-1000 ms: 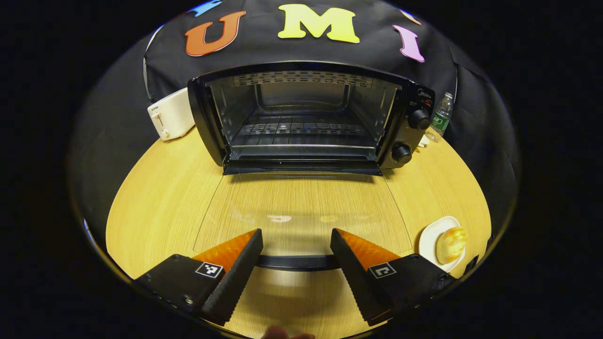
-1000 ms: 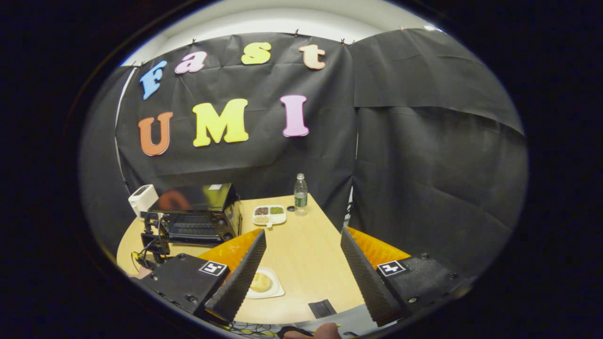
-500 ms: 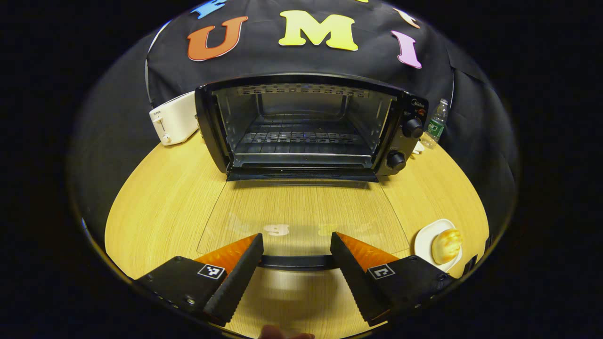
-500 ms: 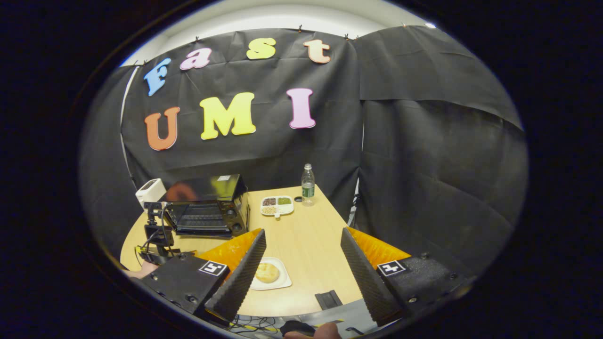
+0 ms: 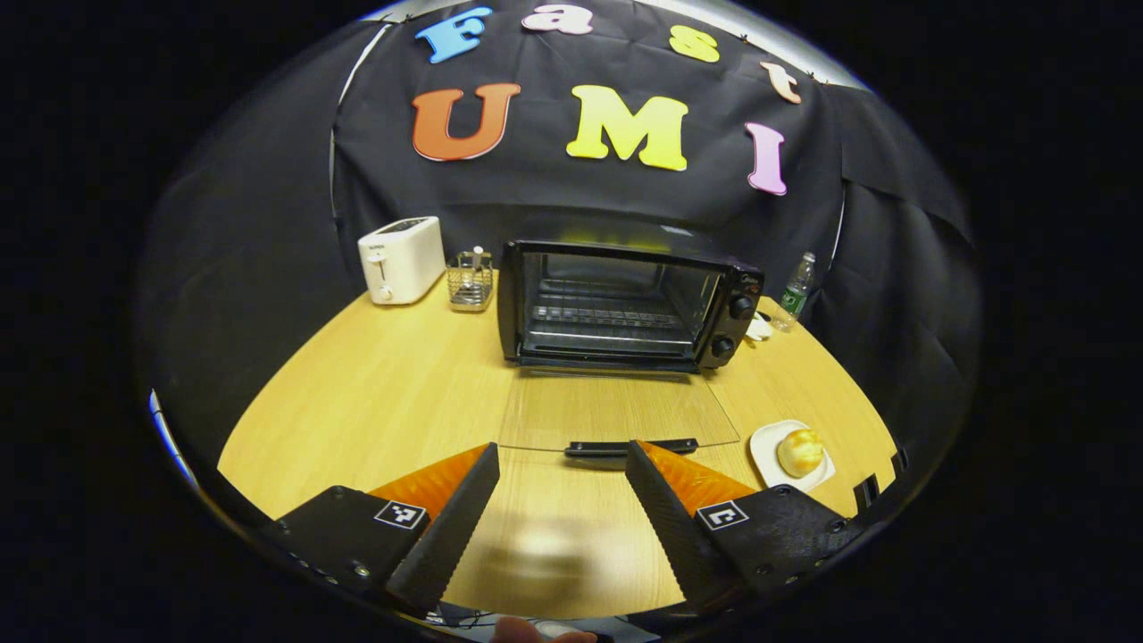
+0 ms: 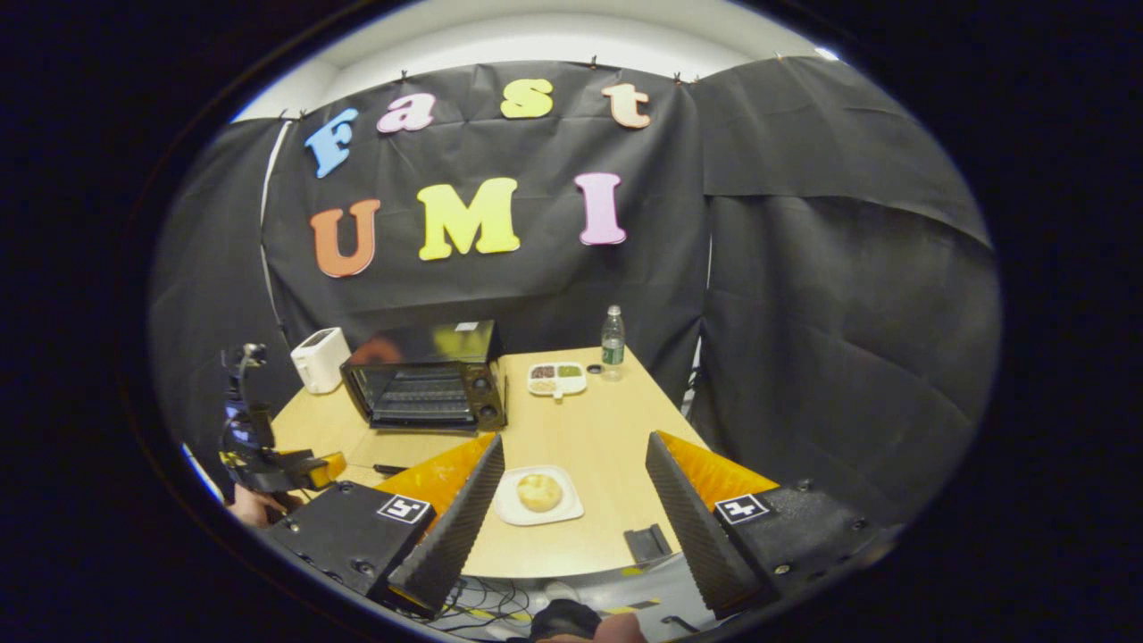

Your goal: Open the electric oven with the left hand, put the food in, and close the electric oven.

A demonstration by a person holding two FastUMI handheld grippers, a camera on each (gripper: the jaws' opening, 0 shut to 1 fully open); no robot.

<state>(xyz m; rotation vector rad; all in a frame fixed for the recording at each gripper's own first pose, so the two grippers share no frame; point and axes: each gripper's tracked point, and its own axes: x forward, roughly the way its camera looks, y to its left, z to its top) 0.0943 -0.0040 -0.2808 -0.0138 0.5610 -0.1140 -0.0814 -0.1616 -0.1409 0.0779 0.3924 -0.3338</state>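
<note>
The black electric oven (image 5: 625,304) sits mid-frame on the light wooden tabletop (image 5: 384,402), glass door (image 5: 616,420) folded flat. My left hand-held gripper (image 5: 561,464) and right hand-held gripper (image 6: 574,455) are spread, holding nothing. Between my right fingers, a golden bun (image 6: 540,491) lies on a white plate (image 6: 513,511).

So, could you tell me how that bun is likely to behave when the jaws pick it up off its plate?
The bun looks rounded and puffy, so it is probably soft and light and may squash under a firm grip. It lies loose on a small shallow plate, which may slide if nudged. Its domed, glossy top could let the jaws slip, so a low grip on the sides seems safer.
</note>
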